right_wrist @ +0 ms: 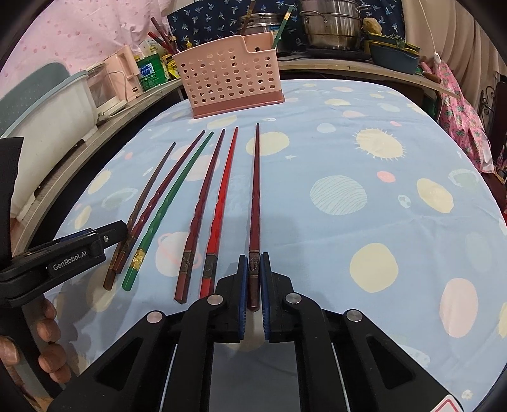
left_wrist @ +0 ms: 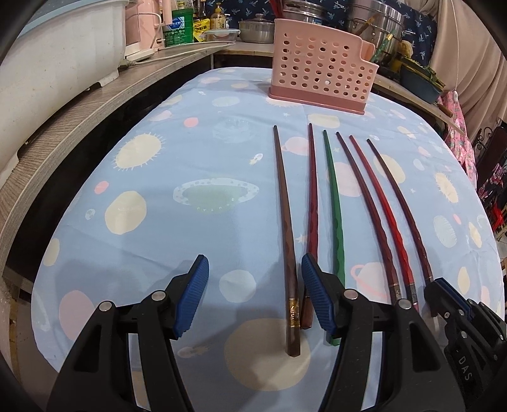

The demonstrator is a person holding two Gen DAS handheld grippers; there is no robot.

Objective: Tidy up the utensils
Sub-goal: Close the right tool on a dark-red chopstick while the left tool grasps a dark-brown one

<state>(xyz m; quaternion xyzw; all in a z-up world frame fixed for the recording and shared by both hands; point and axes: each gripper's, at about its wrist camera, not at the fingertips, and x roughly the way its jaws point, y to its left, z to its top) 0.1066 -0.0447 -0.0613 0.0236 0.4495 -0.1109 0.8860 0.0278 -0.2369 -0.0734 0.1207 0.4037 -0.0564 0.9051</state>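
Several chopsticks lie side by side on the blue planet-print tablecloth, tips toward a pink perforated utensil holder at the far edge; the holder also shows in the right wrist view. My left gripper is open, its fingers straddling the thick end of the leftmost brown chopstick. My right gripper is shut on the thick end of the rightmost dark red chopstick, which lies on the cloth. A green chopstick and a bright red chopstick lie between.
A wooden counter runs along the left with a white tub, bottles and a pink appliance. Steel pots and a blue basin stand behind the table. The right half of the cloth holds nothing.
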